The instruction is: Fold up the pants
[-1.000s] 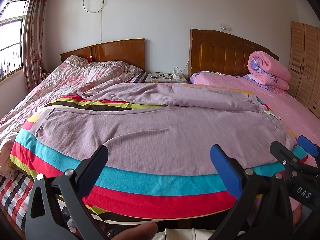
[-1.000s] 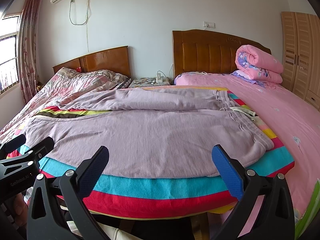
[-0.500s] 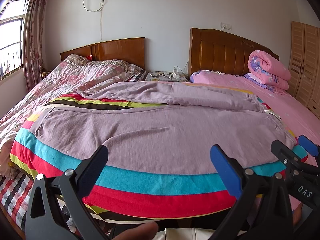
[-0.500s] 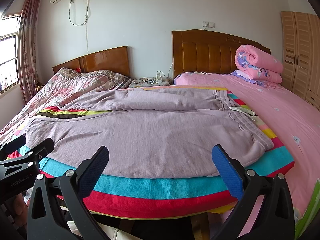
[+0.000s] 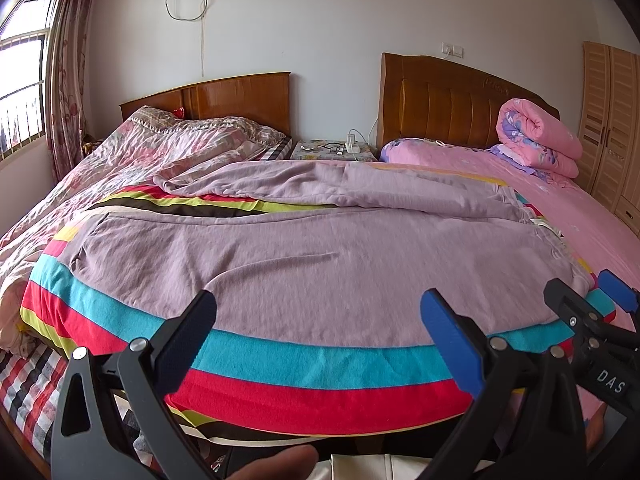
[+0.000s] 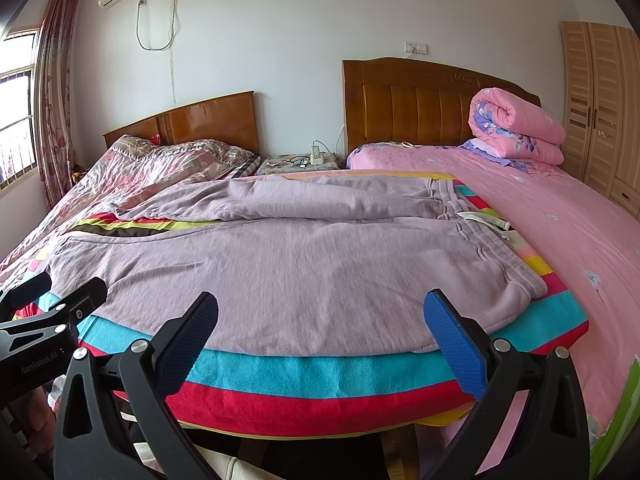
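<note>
Lilac sweatpants (image 5: pixel 288 256) (image 6: pixel 304 264) lie spread flat on a striped blanket (image 5: pixel 304 364) (image 6: pixel 320 376), waistband (image 6: pixel 492 240) to the right and both legs running left. The far leg (image 6: pixel 256 200) is rumpled. My left gripper (image 5: pixel 320 340) is open, held just short of the near edge of the pants. My right gripper (image 6: pixel 322 338) is open too, in front of the near leg toward the waistband end. Neither touches the cloth. Each gripper shows at the edge of the other's view.
The blanket covers the foot of two beds pushed together, with wooden headboards (image 6: pixel 416 104). A rolled pink quilt (image 6: pixel 516 128) lies at the back right, a nightstand (image 6: pixel 300 162) sits between the beds, and a wardrobe (image 6: pixel 600 104) stands on the right. A person's fingertip (image 5: pixel 280 466) shows at the bottom.
Both grippers have stayed open and drifted only slightly; the pants have not moved.
</note>
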{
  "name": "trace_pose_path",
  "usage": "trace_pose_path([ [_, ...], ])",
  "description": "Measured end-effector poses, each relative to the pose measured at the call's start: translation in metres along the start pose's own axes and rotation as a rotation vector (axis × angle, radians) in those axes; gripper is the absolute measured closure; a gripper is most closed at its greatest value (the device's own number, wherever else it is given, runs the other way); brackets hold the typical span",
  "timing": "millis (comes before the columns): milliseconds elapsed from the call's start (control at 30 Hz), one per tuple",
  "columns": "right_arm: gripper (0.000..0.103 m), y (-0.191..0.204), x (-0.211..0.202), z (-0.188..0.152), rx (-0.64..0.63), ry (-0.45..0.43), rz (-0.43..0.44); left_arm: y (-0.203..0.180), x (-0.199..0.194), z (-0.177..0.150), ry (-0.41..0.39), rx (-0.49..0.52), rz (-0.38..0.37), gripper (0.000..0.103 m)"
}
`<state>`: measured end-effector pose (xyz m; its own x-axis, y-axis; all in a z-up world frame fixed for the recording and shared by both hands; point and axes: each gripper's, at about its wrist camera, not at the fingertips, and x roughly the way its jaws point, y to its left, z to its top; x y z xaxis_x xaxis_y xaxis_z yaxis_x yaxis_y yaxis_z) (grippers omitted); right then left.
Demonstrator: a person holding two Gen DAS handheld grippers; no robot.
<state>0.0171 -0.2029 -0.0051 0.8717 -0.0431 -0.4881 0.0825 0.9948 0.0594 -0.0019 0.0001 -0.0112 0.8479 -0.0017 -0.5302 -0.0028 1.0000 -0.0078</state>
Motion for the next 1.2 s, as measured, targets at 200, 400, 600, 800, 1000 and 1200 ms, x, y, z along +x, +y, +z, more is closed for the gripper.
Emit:
trace_pose_path([
  [200,0.004,0.000,0.002,-0.003,-0.007,0.003,-0.003,-0.001,0.003,0.002,0.020,0.005,0.003,0.001],
  [400,0.004,-0.004,0.011,-0.009,-0.019,0.015,-0.018,-0.002,0.010,0.003,0.047,0.010,0.006,0.001],
  [600,0.004,-0.008,0.033,-0.005,-0.009,0.076,-0.044,0.003,0.040,0.005,0.109,0.001,-0.012,0.001],
  [800,0.004,-0.023,0.069,0.023,0.026,0.125,-0.071,0.005,0.085,0.030,0.164,0.010,-0.040,0.001],
  [1000,0.004,-0.032,0.124,0.102,-0.117,0.074,-0.072,0.001,0.142,0.087,0.169,0.103,0.005,0.001],
  [1200,0.004,-0.031,0.261,0.177,-0.359,0.139,0.079,0.025,0.244,0.139,0.411,0.125,-0.049,0.001],
])
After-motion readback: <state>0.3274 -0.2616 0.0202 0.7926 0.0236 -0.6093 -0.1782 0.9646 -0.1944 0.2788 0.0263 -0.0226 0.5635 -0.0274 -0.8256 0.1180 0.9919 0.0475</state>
